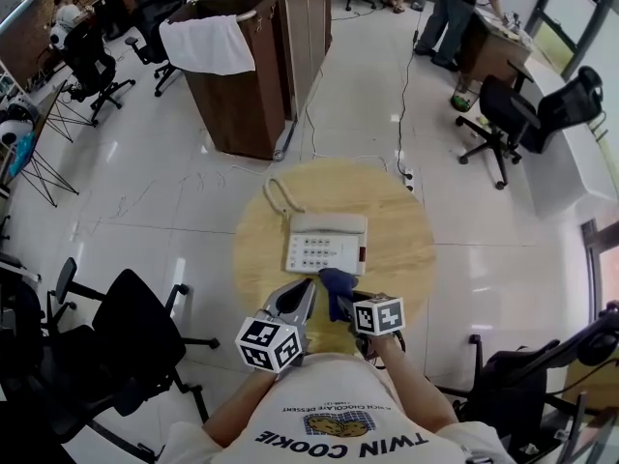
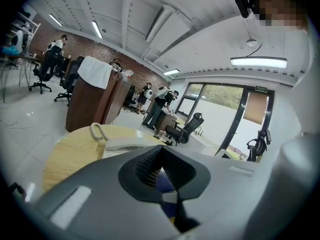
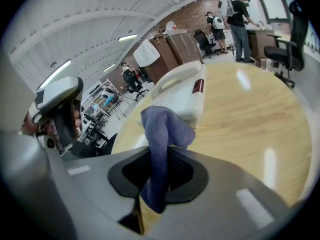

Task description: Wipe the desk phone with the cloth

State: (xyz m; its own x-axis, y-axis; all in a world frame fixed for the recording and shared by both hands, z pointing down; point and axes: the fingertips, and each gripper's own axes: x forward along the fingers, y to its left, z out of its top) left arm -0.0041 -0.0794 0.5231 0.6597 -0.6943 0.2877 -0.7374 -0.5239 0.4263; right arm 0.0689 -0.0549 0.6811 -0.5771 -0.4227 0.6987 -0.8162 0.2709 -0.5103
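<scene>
Evidently clamped on a fold of the blue cloth [image 3: 165,129] with the right gripper [image 3: 159,173], leaving a loose wad proud to meet the near edge of the desk phone [image 3: 182,91] on the round table [image 3: 250,114]. Alongside, closed on nothing with the left gripper [image 2: 162,173], perhaps free for steadying.

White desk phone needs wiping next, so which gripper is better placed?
Right: the right gripper is shut on the blue cloth near the white desk phone; the left gripper holds nothing.
</scene>
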